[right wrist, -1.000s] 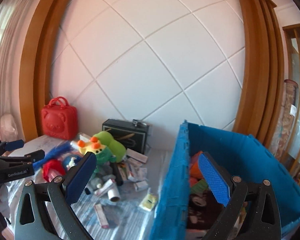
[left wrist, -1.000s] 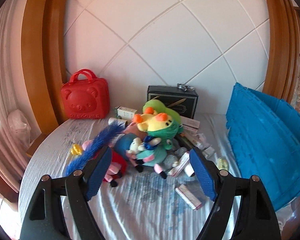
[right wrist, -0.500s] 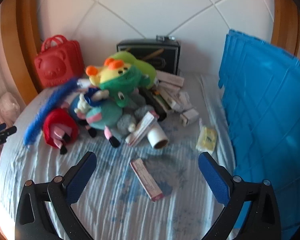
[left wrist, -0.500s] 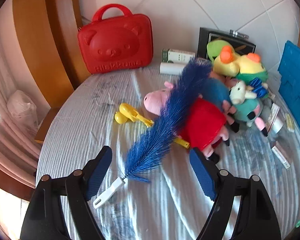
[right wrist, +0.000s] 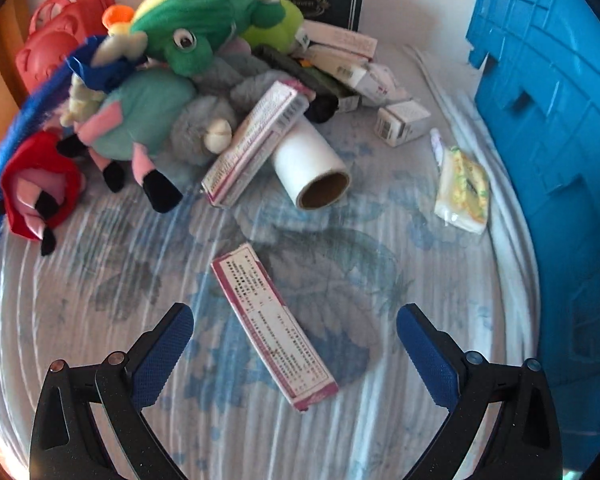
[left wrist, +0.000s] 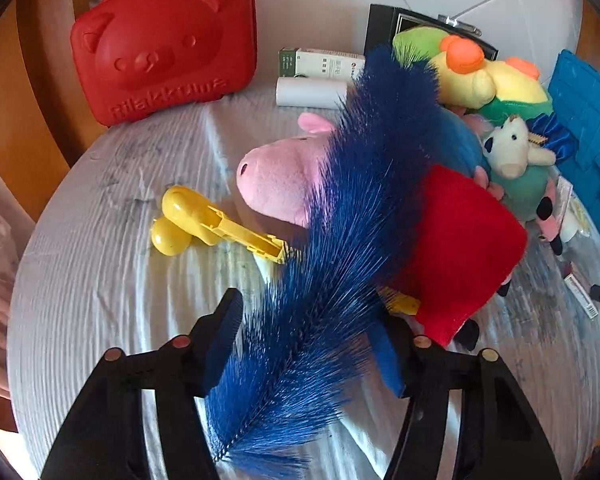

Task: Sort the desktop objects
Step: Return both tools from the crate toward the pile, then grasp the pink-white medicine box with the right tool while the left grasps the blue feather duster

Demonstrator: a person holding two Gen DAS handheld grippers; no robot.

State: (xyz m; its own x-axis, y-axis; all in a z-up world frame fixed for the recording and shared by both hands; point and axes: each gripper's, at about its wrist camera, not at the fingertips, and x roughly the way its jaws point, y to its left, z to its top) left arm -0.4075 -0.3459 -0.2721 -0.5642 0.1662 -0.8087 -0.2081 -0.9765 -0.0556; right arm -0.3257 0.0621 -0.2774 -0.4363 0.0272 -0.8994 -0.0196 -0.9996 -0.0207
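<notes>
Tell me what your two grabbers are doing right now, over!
Left gripper closing around blue brush, not clamped yet. Right gripper open over pink box. Brush lies across red plush.

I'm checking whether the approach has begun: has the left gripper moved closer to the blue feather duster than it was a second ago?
Yes. The left gripper has come down from near the red case to straddle the blue feather duster, its jaws just closing.

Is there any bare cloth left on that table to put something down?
Yes: left of the yellow scoop, below the red case, and around the flat pink box toward the blue crate. The plush pile behind is crowded.
</notes>
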